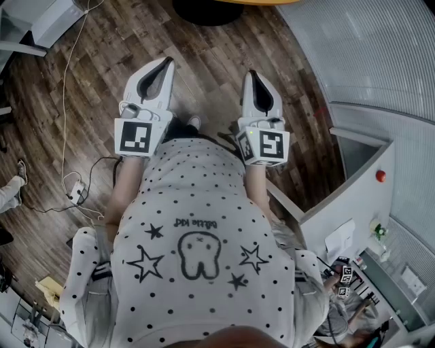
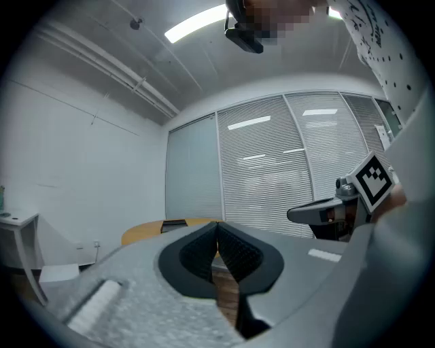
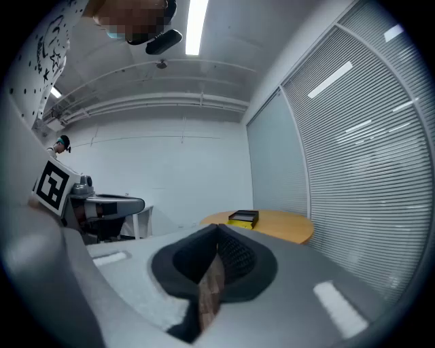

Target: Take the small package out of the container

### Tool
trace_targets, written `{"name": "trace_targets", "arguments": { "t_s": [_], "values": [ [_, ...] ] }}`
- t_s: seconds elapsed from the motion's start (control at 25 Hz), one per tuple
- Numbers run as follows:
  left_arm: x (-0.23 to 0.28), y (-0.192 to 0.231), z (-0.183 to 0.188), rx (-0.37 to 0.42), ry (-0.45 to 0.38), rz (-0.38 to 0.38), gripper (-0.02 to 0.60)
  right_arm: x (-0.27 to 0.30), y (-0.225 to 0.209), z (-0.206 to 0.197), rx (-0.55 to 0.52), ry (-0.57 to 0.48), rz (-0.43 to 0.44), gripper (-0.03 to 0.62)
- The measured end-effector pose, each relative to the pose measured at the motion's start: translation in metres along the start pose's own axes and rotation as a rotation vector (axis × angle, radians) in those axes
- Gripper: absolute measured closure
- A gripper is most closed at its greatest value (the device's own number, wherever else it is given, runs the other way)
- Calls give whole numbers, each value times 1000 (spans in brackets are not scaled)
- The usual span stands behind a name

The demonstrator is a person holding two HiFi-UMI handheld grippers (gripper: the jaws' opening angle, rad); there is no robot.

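Note:
My left gripper (image 1: 165, 64) and right gripper (image 1: 253, 73) are held side by side at waist height over the wooden floor, both pointing forward. Each is shut with nothing between its jaws; in both gripper views the dark pads meet at the tips, on the left gripper (image 2: 217, 225) and on the right gripper (image 3: 217, 228). A black and yellow container (image 3: 243, 218) lies on a round wooden table (image 3: 282, 229) some way ahead. In the left gripper view the same table (image 2: 143, 232) carries the dark container (image 2: 174, 223). No small package shows in any view.
A white cable and power strip (image 1: 75, 191) lie on the floor to the left. A grey partition (image 1: 353, 197) stands to the right, before a wall of blinds (image 3: 353, 156). A white desk (image 2: 19, 224) is at the far left. The table's dark base (image 1: 207, 10) is ahead.

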State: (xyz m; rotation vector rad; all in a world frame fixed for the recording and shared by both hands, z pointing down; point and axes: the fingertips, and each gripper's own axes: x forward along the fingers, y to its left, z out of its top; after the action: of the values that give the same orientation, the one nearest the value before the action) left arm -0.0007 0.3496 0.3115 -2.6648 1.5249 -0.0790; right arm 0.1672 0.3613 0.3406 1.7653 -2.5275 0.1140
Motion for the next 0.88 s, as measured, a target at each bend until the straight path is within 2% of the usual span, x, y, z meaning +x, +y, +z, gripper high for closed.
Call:
{"name": "trace_targets", "arguments": {
  "t_s": [0.88],
  "values": [
    [12, -2, -4, -27, 6, -8, 572, 4, -5, 0, 3, -2, 29, 589]
  ]
}}
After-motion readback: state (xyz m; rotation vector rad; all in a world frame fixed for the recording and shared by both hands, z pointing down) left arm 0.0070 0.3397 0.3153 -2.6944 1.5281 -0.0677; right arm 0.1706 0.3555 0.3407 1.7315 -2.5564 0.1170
